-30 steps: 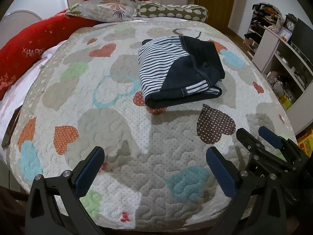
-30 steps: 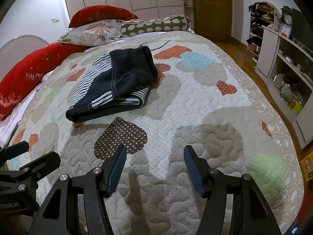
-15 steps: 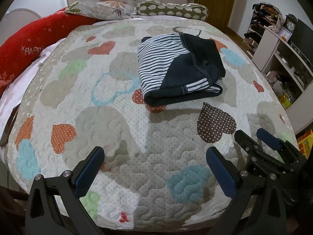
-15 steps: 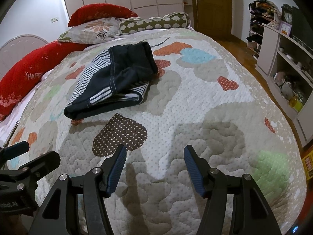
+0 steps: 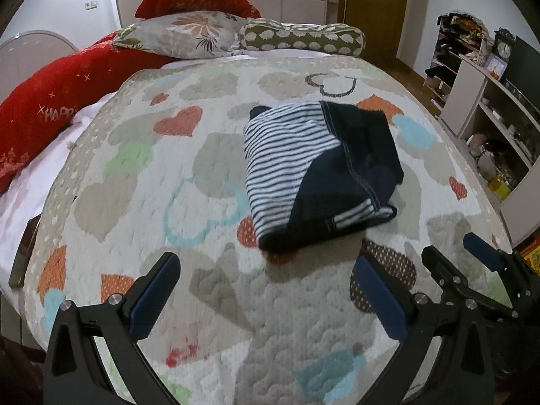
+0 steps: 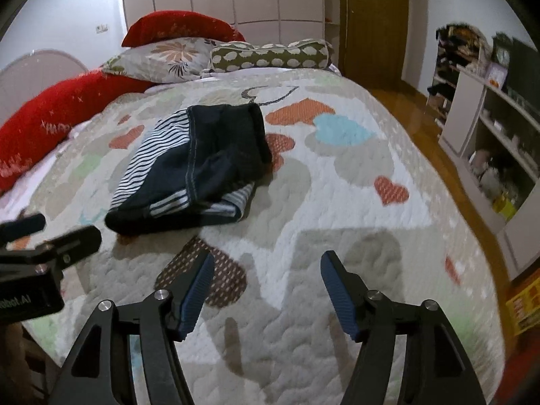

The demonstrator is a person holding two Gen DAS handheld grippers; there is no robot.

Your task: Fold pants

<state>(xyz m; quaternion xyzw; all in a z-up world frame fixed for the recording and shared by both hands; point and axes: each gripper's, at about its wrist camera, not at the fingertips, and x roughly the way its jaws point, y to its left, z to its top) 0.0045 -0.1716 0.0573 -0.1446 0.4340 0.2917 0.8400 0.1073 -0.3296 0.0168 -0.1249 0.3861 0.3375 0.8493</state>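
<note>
Your left claw is hanging wide open over the near part of the bed, and it is holding nothing and touching nothing. Your right claw is doing the same, with its two blue ribbed pads spread far apart over a brown dotted heart on the cover. Both claws are sitting side by side, and each one is peeking into the other's camera. The pants are lying in a soft, thick, folded bundle near the middle of the quilt, well apart from both claws. They are dark blue with pale stitching along a seam, and one part is showing thin blue and white stripes. The quilt is looking puffy and bumpy, with wavy stitching and hearts in orange, green, blue and gray. At the far end, a flowery pillow, a round spotted bolster and fuzzy red cushions are resting together.
</note>
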